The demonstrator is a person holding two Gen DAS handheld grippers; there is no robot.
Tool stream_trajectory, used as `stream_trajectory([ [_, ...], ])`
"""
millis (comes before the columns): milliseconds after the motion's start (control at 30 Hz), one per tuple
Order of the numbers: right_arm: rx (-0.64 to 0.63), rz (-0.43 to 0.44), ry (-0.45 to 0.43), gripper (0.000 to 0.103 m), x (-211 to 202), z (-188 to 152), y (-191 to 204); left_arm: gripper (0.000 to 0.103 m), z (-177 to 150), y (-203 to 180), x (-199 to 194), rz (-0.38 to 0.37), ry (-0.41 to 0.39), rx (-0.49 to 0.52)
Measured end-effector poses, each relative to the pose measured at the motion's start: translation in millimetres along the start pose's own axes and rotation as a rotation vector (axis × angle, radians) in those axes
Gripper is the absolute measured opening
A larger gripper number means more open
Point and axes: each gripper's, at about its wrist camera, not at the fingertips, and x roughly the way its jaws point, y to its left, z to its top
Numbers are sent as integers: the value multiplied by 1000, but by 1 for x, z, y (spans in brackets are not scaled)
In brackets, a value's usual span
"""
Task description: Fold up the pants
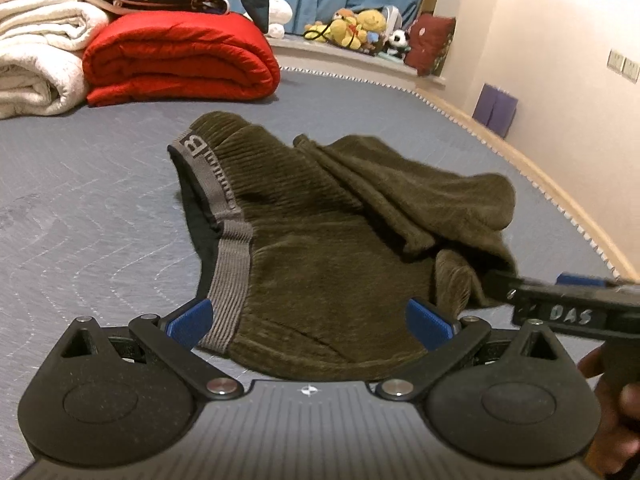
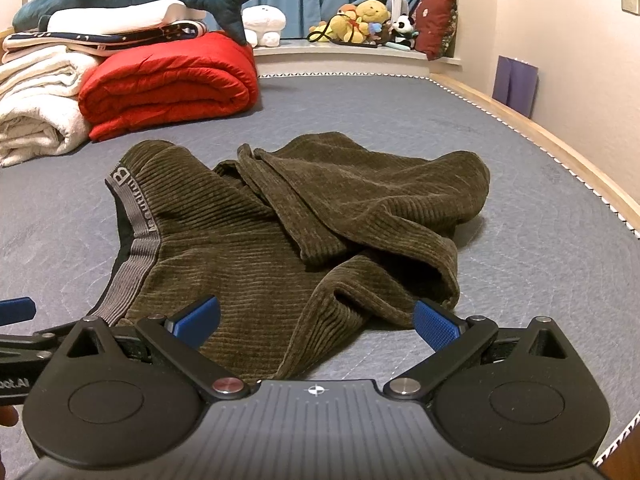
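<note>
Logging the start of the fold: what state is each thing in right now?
pants: crumpled heap, unfolded, legs bunched over each other
waistband: lying open
left gripper: open, at the pants' near edge
right gripper: open, empty
red quilt: folded
white blanket: folded

The pants point(image 2: 280, 232) are spread mid-mattress point(image 2: 400, 104), waistband point(image 2: 134, 240) leftward, legs bunched rightward. Folded bedding point(image 1: 176, 52) is stacked at the far left corner. Plush toys point(image 2: 360, 20) are lined behind the far edge.
</note>
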Motion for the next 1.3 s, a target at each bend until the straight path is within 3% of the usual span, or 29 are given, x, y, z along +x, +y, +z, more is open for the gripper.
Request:
stream_trajectory([
  [67, 13, -7, 7, 101, 2, 1, -2, 103, 5, 0, -3, -1, -2, 11],
  [167, 43, -5, 34, 94, 9, 1, -6, 103, 25, 17, -1, -57, 84, -34],
  [233, 66, -10, 50, 85, 14, 1, -10, 103, 46, 35, 3, -101, 120, -77],
  [267, 77, -9, 60, 82, 17, 0, -12, 103, 58, 42, 7, -80, 126, -64],
  [333, 86, -2, 77, 75, 22, -2, -14, 101, 76, 54, 12, -16, 81, -21],
  [367, 91, -2, 84, 75, 24, -4, -15, 99, 80, 64, 13, 8, 13, -7],
  [400, 95, -7, 91, 75, 26, -5, -16, 87, 81, 75, 15, 28, -29, -9],
  [433, 100, -14, 97, 75, 28, -5, -17, 65, 81, 88, 23, 63, -16, -19],
  [467, 109, -17, 104, 75, 30, -6, -19, 56, 82, 98, 31, 86, 4, -40],
  [500, 119, -17, 112, 75, 32, -7, -20, 46, 83, 109, 39, 60, 41, -91],
  [533, 125, -15, 118, 75, 34, -7, -21, 45, 83, 119, 48, -7, 62, -136],
  [600, 131, -5, 134, 76, 40, -8, -21, 44, 83, 123, 63, -66, 106, -151],
  [733, 197, 36, 190, 78, 57, -10, -26, 47, 76, 125, 101, -84, 192, -184],
  [967, 255, 53, 257, 79, 90, -13, -19, 47, 62, 136, 154, -34, 232, -243],
  [1067, 262, 25, 274, 78, 101, -16, -19, 47, 53, 142, 173, -69, 292, -278],
  [1167, 253, 4, 280, 60, 109, -19, -20, 47, 47, 139, 183, -83, 300, -258],
  [1300, 256, 10, 285, 40, 116, -23, -23, 47, 41, 125, 189, -81, 237, -143],
])
